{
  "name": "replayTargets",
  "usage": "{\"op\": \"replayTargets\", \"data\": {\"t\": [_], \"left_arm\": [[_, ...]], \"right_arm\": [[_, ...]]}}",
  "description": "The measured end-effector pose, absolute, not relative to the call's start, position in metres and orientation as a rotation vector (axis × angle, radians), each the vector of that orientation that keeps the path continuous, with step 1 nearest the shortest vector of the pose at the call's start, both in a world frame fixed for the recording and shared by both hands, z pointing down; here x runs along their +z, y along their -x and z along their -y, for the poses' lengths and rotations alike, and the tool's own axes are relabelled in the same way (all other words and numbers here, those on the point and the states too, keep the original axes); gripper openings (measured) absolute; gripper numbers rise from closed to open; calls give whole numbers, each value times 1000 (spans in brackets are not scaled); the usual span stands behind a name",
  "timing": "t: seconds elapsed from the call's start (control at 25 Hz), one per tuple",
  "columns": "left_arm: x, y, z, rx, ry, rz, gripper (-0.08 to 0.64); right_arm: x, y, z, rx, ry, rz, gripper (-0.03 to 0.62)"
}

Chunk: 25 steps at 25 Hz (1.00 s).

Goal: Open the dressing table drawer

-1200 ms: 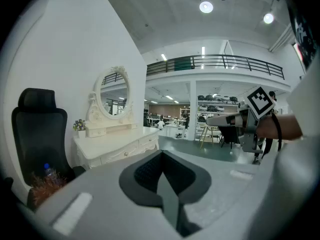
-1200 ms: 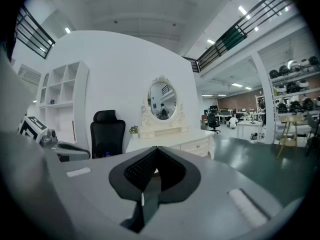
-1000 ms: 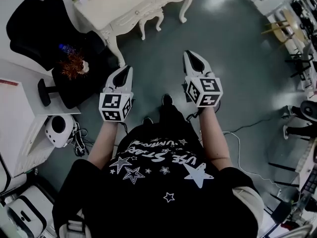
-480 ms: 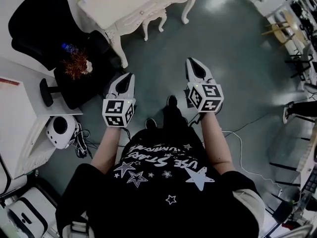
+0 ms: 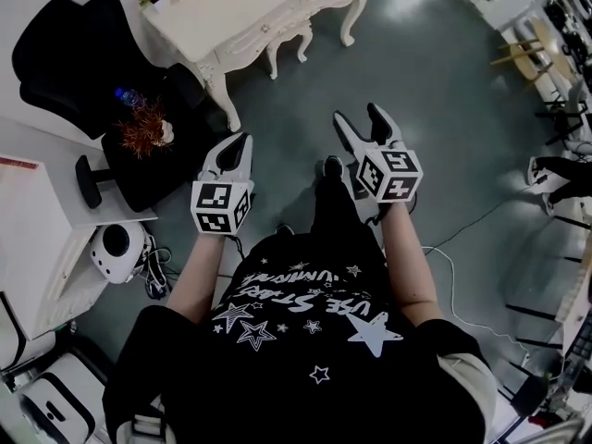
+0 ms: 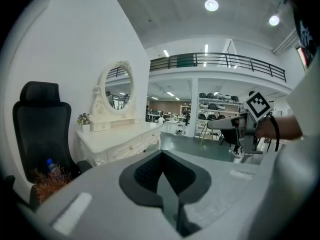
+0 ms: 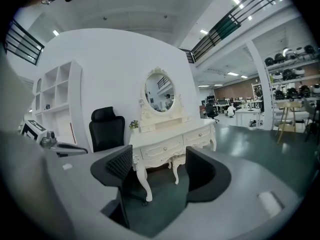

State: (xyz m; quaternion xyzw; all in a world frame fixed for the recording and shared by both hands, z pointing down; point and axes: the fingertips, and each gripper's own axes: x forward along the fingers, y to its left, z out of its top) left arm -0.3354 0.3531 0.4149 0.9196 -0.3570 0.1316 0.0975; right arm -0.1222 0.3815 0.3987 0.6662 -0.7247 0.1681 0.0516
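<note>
The white dressing table (image 5: 242,7) stands at the top of the head view, its drawers (image 5: 277,18) shut along the front edge. It also shows as the dressing table (image 7: 170,140) with its oval mirror (image 7: 160,92) and small drawer knobs in the right gripper view. My right gripper (image 5: 358,116) is open and empty, a stretch of floor short of the table, which shows between its jaws (image 7: 160,170). My left gripper (image 5: 237,144) is shut on nothing, also well back from the table (image 6: 120,143); its pads (image 6: 161,159) meet.
A black office chair (image 5: 65,44) stands left of the table. In front of it a black seat (image 5: 148,160) carries a reddish plant and a bottle. A white desk (image 5: 37,220) and a white device (image 5: 116,248) lie at the left. Grey floor (image 5: 435,91) spreads to the right.
My right gripper's jaws have gone from shut to open and it has turned slightly left. Both grippers have drifted a little lower in the view as the table shifts.
</note>
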Motion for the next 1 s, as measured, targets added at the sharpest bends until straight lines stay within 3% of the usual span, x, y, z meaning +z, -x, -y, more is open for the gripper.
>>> {"op": "replayTargets", "data": {"t": [0.36, 1.0], "left_arm": [[434, 279, -264, 448, -2671, 1125, 2], [434, 87, -59, 466, -2487, 1370, 2]], "right_arm": [[419, 54, -281, 558, -1993, 2257, 360], [443, -126, -40, 658, -1672, 2397, 360]]}}
